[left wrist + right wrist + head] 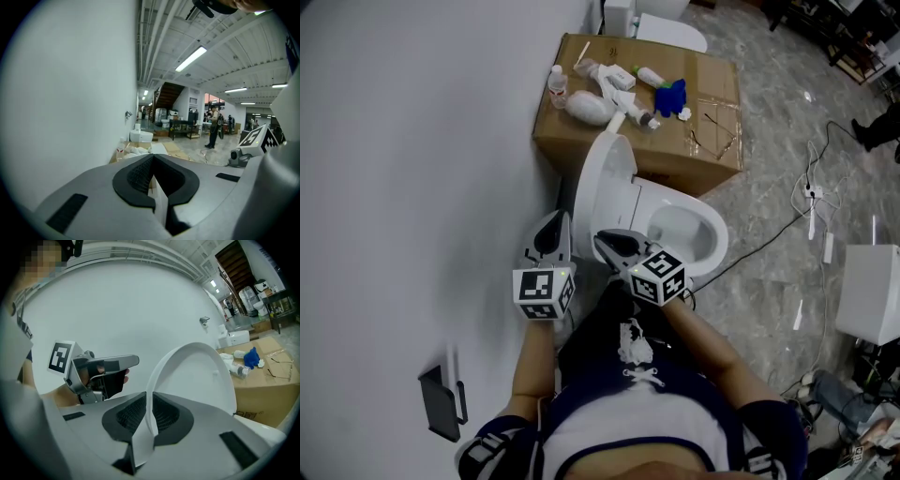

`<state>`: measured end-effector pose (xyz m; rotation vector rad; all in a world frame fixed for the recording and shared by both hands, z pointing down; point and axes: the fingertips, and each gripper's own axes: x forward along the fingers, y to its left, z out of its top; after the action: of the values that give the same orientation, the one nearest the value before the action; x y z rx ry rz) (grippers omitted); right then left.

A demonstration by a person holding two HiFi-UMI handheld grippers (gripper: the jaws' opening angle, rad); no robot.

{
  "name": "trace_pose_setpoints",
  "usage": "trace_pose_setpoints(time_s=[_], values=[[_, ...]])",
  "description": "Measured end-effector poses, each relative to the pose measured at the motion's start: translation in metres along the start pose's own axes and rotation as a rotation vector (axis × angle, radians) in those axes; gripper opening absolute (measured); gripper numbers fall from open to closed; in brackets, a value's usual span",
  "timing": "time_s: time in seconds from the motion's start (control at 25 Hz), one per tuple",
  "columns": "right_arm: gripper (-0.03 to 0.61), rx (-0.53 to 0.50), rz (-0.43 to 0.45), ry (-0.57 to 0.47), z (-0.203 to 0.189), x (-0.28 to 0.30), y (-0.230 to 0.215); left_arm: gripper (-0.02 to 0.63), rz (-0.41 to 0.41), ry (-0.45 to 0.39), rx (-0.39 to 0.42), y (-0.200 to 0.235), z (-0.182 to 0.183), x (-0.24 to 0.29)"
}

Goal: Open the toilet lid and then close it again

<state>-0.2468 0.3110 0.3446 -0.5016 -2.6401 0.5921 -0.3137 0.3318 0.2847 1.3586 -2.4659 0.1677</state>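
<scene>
The white toilet lid (605,169) stands raised and tilted toward the wall over the open bowl (684,234). My right gripper (604,241) is shut on the lid's near edge. In the right gripper view the thin white lid rim (197,376) runs between the black pads (129,416), which press on it from both sides. My left gripper (554,221) hangs beside the lid, close to the wall, shut and holding nothing. In the left gripper view its jaws (152,180) are closed together, and it also shows to the left in the right gripper view (117,363).
A white wall (412,187) runs close on the left. Behind the toilet is a cardboard box (712,80) carrying bottles (557,84) and a blue toy (672,97). Cables (811,202) trail over the marble floor at the right. A second toilet (670,28) stands beyond the box.
</scene>
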Motion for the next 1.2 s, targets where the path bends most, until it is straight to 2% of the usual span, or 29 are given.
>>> trace_pose_setpoints(time_s=[0.24, 0.4, 0.64, 0.76, 0.88, 1.2], values=[[0.038, 0.007, -0.019, 0.013, 0.002, 0.006, -0.003, 0.006, -0.005, 0.009, 0.011, -0.001, -0.002, -0.001], [0.083, 0.03, -0.022, 0.022, 0.005, 0.014, -0.006, 0.007, -0.007, 0.014, 0.004, -0.002, -0.006, -0.003], [0.086, 0.033, -0.032, 0.078, 0.005, 0.033, -0.006, 0.006, -0.02, 0.021, -0.001, -0.003, -0.01, -0.005], [0.04, 0.057, -0.03, 0.088, 0.004, 0.036, -0.005, 0.007, -0.024, 0.024, 0.001, -0.003, -0.01, -0.007], [0.034, 0.092, -0.021, 0.072, 0.002, 0.033, -0.005, 0.007, -0.027, 0.023, 0.003, -0.004, -0.012, -0.008], [0.032, 0.108, -0.037, 0.022, -0.002, 0.009, -0.012, 0.006, -0.049, 0.036, 0.018, -0.01, -0.015, -0.005]])
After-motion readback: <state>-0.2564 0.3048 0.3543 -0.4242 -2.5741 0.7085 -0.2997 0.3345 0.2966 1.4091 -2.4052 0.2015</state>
